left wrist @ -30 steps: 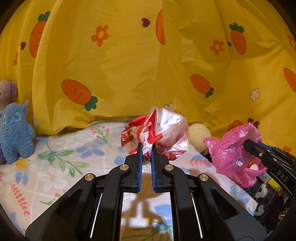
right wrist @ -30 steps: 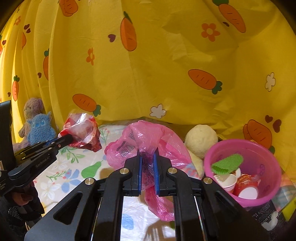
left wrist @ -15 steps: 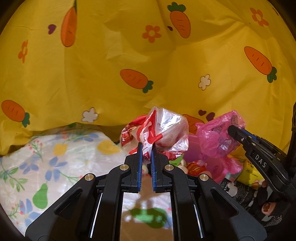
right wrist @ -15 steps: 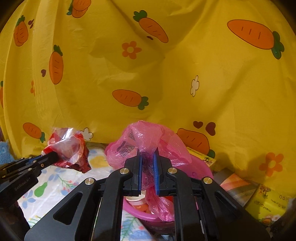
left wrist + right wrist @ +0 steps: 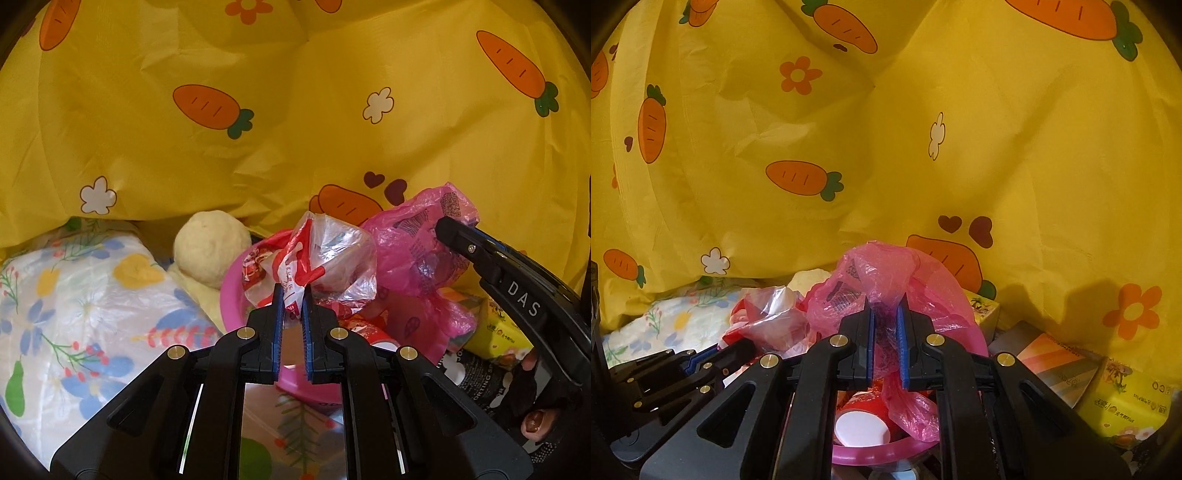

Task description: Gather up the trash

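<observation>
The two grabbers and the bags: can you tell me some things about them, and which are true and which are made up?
1. The left gripper holds a clear bag with red print. True.
2. The right gripper holds a blue bag. False: it pinches a pink bag.
3. Both bags hang over a pink bowl. True.
4. The pink bowl is bare inside. False: a red cup with a white lid lies in it.
5. The cloth behind is yellow with carrots. True.
</observation>
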`<act>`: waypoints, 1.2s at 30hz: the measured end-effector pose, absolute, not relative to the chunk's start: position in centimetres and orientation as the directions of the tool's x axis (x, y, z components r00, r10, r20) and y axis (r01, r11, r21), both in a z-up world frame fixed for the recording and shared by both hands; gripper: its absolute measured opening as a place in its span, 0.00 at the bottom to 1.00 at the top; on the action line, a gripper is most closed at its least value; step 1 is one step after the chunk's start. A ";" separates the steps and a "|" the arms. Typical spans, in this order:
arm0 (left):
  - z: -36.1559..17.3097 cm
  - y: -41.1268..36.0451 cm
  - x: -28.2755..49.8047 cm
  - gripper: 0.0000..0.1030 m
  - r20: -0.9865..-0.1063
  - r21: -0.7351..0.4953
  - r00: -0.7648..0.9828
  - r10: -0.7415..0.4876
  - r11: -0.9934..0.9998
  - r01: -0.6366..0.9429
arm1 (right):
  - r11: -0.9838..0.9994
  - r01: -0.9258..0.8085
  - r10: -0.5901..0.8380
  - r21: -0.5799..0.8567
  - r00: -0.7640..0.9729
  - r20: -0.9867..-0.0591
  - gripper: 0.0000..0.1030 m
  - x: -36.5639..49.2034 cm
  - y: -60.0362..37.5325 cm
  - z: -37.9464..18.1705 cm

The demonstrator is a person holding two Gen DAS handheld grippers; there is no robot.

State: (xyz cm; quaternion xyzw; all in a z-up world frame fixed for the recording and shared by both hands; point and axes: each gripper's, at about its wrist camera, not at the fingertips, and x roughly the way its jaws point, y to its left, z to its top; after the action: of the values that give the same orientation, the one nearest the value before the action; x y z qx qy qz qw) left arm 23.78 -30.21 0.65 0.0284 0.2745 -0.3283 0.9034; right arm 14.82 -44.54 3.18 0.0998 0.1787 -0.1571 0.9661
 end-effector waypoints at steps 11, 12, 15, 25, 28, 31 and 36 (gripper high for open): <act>-0.6 -30.1 24.4 0.44 -0.504 -0.212 0.563 -0.655 0.726 0.654 | 0.922 0.342 -0.244 0.179 0.876 -0.417 0.26 16.2 -46.5 1.6; -0.6 -29.7 24.4 0.55 -0.493 -0.219 0.568 -0.659 0.726 0.652 | 0.922 0.342 -0.242 0.184 0.876 -0.417 0.33 16.2 -46.6 1.5; -0.6 -28.4 24.4 0.74 -0.476 -0.223 0.600 -0.642 0.749 0.624 | 0.921 0.338 -0.236 0.194 0.880 -0.413 0.55 16.0 -46.8 1.3; 0.9 -23.0 22.6 0.94 -0.436 -0.113 0.778 -0.452 0.885 0.451 | 0.926 0.352 -0.289 0.136 0.894 -0.343 0.86 13.4 -44.2 2.3; 1.7 -21.1 21.1 0.94 -0.410 -0.099 0.817 -0.405 0.910 0.402 | 0.934 0.340 -0.288 0.112 0.899 -0.331 0.95 12.1 -42.5 2.5; 2.3 -18.9 19.4 0.94 -0.383 -0.099 0.847 -0.369 0.928 0.360 | 0.942 0.325 -0.285 0.083 0.905 -0.316 0.95 10.4 -40.5 2.7; 2.7 -15.5 16.3 0.94 -0.392 -0.106 0.862 -0.322 0.946 0.305 | 0.959 0.280 -0.255 0.034 0.912 -0.322 0.95 8.0 -36.8 2.7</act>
State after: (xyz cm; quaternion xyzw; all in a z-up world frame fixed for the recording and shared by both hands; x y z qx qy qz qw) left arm 16.34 -15.53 2.68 -0.0204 0.2067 -0.1625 0.9646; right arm 8.00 -36.79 2.73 0.0398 0.1591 -0.1369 0.9769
